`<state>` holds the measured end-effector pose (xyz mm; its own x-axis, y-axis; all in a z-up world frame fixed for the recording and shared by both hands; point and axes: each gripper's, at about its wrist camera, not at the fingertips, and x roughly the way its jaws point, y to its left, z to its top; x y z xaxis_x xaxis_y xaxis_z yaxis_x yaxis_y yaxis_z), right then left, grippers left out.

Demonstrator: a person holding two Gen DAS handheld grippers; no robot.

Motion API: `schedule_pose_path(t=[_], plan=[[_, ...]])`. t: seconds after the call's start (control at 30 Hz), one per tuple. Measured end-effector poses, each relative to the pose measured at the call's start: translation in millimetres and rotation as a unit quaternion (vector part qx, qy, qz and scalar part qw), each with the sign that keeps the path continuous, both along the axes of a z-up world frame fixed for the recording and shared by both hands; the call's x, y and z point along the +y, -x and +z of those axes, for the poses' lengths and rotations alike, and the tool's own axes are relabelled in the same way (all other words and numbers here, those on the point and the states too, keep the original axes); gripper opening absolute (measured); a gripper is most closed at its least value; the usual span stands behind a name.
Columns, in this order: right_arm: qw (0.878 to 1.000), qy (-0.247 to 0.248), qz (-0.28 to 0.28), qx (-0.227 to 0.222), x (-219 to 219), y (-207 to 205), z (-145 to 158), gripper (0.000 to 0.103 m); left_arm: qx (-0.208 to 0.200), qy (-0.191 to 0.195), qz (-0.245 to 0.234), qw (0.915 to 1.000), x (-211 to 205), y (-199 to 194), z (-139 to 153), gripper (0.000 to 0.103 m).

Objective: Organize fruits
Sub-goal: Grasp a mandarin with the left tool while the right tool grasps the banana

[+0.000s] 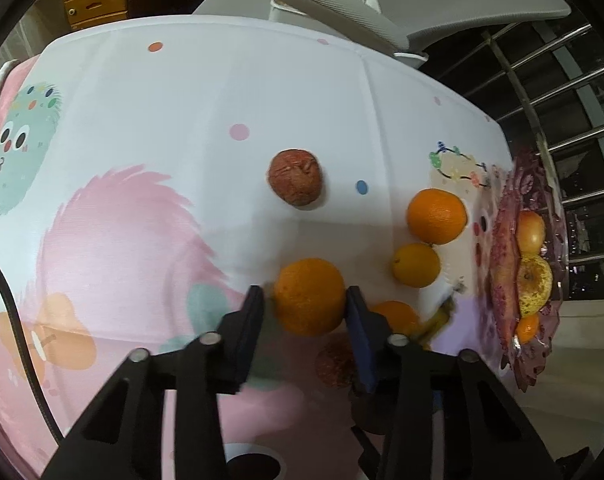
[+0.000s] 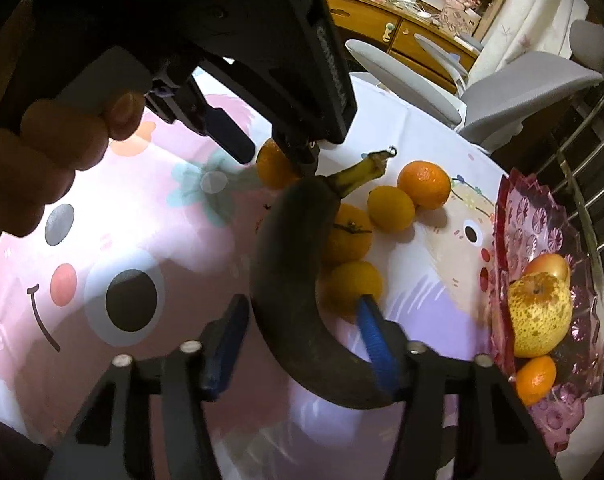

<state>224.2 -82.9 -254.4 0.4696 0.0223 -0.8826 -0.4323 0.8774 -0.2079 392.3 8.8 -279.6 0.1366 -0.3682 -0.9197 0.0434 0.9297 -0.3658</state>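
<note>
A: Status?
B: Pink tray (image 2: 541, 216) holds three fruits. Left gripper (image 1: 305, 300) clamps an orange (image 1: 307, 296) beside it; right gripper (image 2: 302, 320) straddles the banana (image 2: 298, 280), grip unclear. Several still loose.

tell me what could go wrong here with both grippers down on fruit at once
1. The left gripper pinches a round orange at its widest part; it could squirt out and roll across the tablecloth.
2. The right gripper straddles a dark, overripe banana, with only the right pad plainly touching; a hard squeeze may bruise or split it.
3. The left gripper hangs right above the banana's stem in the right wrist view, so lifting both together could make them collide.
</note>
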Motion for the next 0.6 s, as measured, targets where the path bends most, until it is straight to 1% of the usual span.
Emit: schedule_pose_path(t=[0.03,0.07,0.1,0.27,0.6], plan=[[1.000,-0.005,0.003,0.003,-1,1,1,0.045,-0.002,-0.003,-0.001,1.0000,-1,1,1,0.035],[1.000,-0.009,0.008,0.005,-1,2,3,0.042,-0.002,-0.005,-0.002,1.0000,-2,1,1,0.035],[1.000,-0.010,0.013,0.006,1,3,3,0.035,-0.004,-0.005,-0.002,1.0000,-2,2,1,0.035],[1.000,-0.003,0.018,0.007,5,4,4,0.033,-0.007,-0.010,-0.001,0.9999,-1,2,4,0.035],[0.999,-0.043,-0.009,0.026,-3,9,13,0.031,-0.032,-0.013,-0.004,0.9994,7,10,26,0.034]])
